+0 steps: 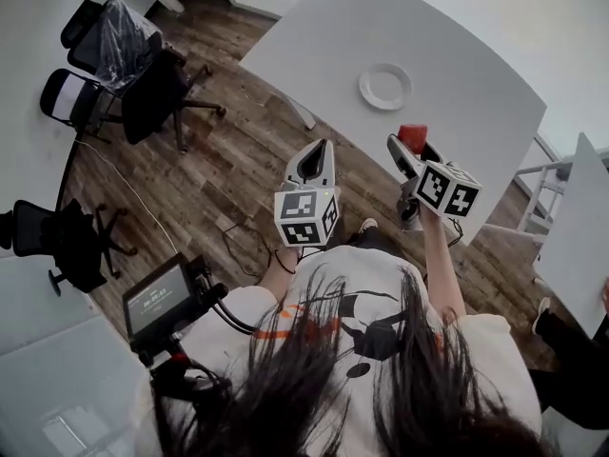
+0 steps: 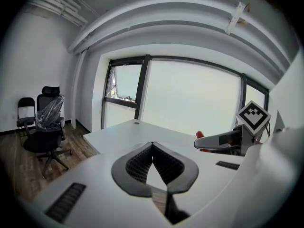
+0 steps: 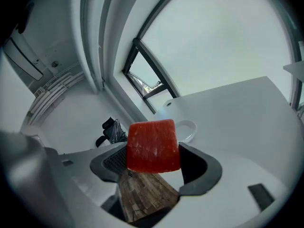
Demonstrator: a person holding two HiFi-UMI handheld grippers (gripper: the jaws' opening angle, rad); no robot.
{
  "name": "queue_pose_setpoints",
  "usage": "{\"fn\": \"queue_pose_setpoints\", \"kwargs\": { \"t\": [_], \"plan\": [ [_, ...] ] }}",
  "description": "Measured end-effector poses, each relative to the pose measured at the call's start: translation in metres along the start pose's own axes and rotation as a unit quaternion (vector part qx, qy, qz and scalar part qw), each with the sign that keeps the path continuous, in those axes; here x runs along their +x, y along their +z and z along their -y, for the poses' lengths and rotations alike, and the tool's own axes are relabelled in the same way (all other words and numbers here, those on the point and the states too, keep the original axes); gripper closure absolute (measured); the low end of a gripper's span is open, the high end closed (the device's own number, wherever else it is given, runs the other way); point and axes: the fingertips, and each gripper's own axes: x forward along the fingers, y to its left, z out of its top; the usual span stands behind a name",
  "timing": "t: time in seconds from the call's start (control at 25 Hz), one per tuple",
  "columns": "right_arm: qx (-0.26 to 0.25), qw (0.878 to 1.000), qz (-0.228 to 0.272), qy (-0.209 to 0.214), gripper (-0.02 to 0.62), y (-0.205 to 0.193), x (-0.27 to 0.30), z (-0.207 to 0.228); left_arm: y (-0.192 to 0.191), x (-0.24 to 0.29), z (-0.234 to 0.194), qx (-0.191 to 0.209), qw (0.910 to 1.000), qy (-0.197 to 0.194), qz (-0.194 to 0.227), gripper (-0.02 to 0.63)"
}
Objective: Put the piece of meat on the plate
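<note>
A red slab of meat [image 3: 153, 146] fills the jaws of my right gripper [image 3: 154, 163], which is shut on it; in the head view the meat [image 1: 412, 137] pokes out of the right gripper [image 1: 411, 150] just over the near edge of the white table [image 1: 457, 65]. The white plate [image 1: 385, 87] lies on that table, farther out than the meat and a little to its left; its rim [image 3: 188, 128] shows behind the meat. My left gripper [image 1: 312, 164] is held over the wooden floor, left of the right one, its pads [image 2: 142, 161] touching with nothing between them.
Black office chairs [image 1: 143, 74] stand on the wood floor [image 1: 219, 160] at the far left, one wrapped in plastic. A second white table [image 1: 580, 227] and a person's leg [image 1: 571, 341] are at the right. A small monitor [image 1: 157, 298] hangs at my left side.
</note>
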Motion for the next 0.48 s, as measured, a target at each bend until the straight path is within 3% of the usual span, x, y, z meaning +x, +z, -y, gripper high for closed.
{"fn": "queue_pose_setpoints", "kwargs": {
  "t": [0.16, 0.48],
  "plan": [
    [0.002, 1.0, -0.015, -0.013, 0.266, 0.009, 0.045, 0.005, 0.013, 0.039, -0.031, -0.004, 1.0, -0.004, -0.007, 0.601],
    [-0.022, 0.995, -0.045, -0.084, 0.265, 0.033, 0.132, 0.045, 0.054, 0.151, -0.06, 0.005, 0.9972, -0.07, -0.024, 0.601]
  ]
}}
